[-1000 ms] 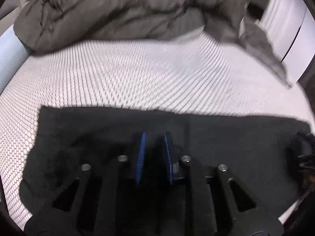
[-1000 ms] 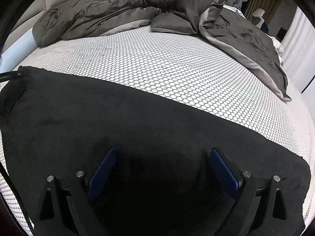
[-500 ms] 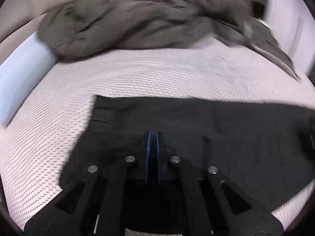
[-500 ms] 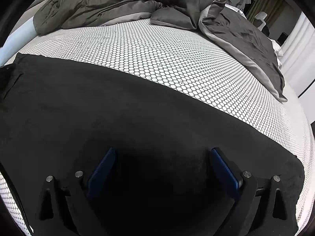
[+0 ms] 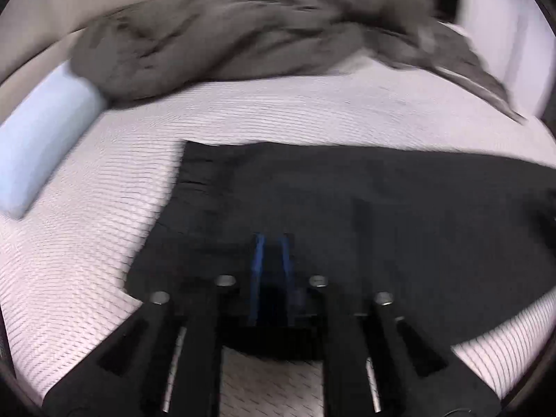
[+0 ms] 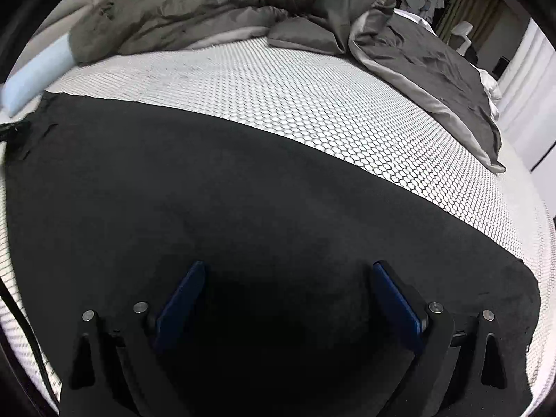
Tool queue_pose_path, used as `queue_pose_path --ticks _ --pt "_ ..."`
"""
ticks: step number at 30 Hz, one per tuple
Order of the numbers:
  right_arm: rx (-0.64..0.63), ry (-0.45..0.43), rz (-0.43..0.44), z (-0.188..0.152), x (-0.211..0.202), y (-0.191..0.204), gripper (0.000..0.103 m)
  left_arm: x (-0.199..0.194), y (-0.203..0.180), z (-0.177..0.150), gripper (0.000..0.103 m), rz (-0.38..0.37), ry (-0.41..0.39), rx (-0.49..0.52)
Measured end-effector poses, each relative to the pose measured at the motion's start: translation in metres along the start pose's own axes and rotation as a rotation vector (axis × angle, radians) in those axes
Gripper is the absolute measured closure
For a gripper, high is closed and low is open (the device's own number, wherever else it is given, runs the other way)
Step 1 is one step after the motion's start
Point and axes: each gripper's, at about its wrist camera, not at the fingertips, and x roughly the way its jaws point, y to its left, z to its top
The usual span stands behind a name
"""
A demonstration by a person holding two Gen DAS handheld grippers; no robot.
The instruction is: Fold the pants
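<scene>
Black pants (image 5: 382, 208) lie flat and lengthwise across the white hexagon-patterned mattress (image 5: 87, 226). My left gripper (image 5: 271, 243) hangs over their left end, close to the near edge. Its blue pads stand a narrow gap apart and its jaws are opening. Dark cloth lies under and between the pads, and they do not press on it. In the right wrist view the pants (image 6: 208, 191) fill the lower half. My right gripper (image 6: 288, 271) hovers just above them near the right end. It is wide open with nothing clamped.
A crumpled grey duvet (image 6: 208, 10) is heaped along the far side of the mattress (image 6: 312, 87) and trails down its right. A pale blue bolster (image 5: 45, 139) lies at the left edge. A dark cable (image 6: 17, 312) runs along the near left. White curtains stand at far right.
The left pads closed together half a second ago and have now parted slightly. The left gripper has drawn back and the pants' left end sits further right in its view. The right gripper stays open.
</scene>
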Motion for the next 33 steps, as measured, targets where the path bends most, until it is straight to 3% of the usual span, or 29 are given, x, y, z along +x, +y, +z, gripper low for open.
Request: queue_pose_path --ticks 2,4,5,6,7,9,10,12,13,14,15,17,19,22,23,26,29,31,33 --pt "-0.015 -0.022 0.046 -0.006 -0.008 0.005 0.005 0.012 -0.003 -0.013 0.074 0.033 0.051 0.039" --pt "-0.044 -0.015 0.057 -0.012 -0.007 0.009 0.005 0.017 0.011 -0.018 0.075 0.09 0.056 -0.001" --pt "-0.066 0.001 0.036 -0.017 -0.005 0.011 0.005 0.014 0.021 -0.015 0.078 0.125 0.048 -0.039" --pt "-0.07 0.008 0.024 -0.019 -0.003 0.01 0.005 0.01 0.027 -0.013 0.091 0.173 0.041 -0.061" --pt "-0.056 0.014 0.024 -0.022 -0.002 0.005 0.005 0.007 0.031 -0.014 0.097 0.213 0.035 -0.07" --pt "-0.029 0.012 0.016 -0.025 -0.004 -0.003 0.005 0.001 0.028 -0.018 0.097 0.24 0.019 -0.054" --pt "-0.022 0.005 0.011 -0.027 -0.007 -0.007 0.005 -0.004 0.021 -0.02 0.096 0.236 0.01 -0.037" --pt "-0.012 -0.01 0.021 -0.029 -0.014 -0.009 0.005 -0.017 -0.001 -0.029 0.091 0.1 -0.036 -0.016" --pt "-0.01 -0.017 0.031 -0.03 -0.017 -0.009 0.005 -0.022 -0.009 -0.033 0.077 0.022 -0.047 -0.008" --pt "-0.015 -0.027 0.043 -0.031 -0.02 -0.006 0.005 -0.024 -0.021 -0.038 0.069 -0.034 -0.038 0.016" --pt "-0.022 -0.038 0.053 -0.031 -0.023 -0.003 0.005 -0.021 -0.032 -0.042 0.053 -0.044 -0.026 0.046" --pt "-0.039 -0.06 0.092 -0.029 -0.027 0.008 0.005 -0.007 -0.046 -0.047 0.051 0.017 0.008 0.136" --pt "-0.068 -0.05 0.109 -0.029 -0.025 0.019 0.005 -0.005 -0.029 -0.047 0.051 0.045 0.028 0.078" --pt "-0.117 -0.011 0.064 -0.038 -0.016 0.024 0.006 -0.011 -0.013 -0.049 0.052 0.177 0.017 0.005" --pt "-0.101 -0.004 0.075 -0.042 -0.016 0.018 0.005 -0.019 -0.011 -0.05 0.052 0.185 0.006 -0.023" --pt "-0.05 -0.021 0.066 -0.048 -0.026 0.0 0.005 -0.04 -0.037 -0.047 0.052 0.085 -0.071 -0.037" --pt "-0.028 -0.038 0.086 -0.052 -0.031 -0.006 0.005 -0.047 -0.087 -0.041 0.051 -0.016 -0.114 0.053" --pt "-0.042 -0.037 0.082 -0.054 -0.031 -0.002 0.005 -0.031 -0.119 -0.038 0.05 -0.061 -0.078 0.125" --pt "-0.053 -0.032 0.074 -0.056 -0.03 0.001 0.005 -0.008 -0.139 -0.04 0.05 -0.032 -0.011 0.22"
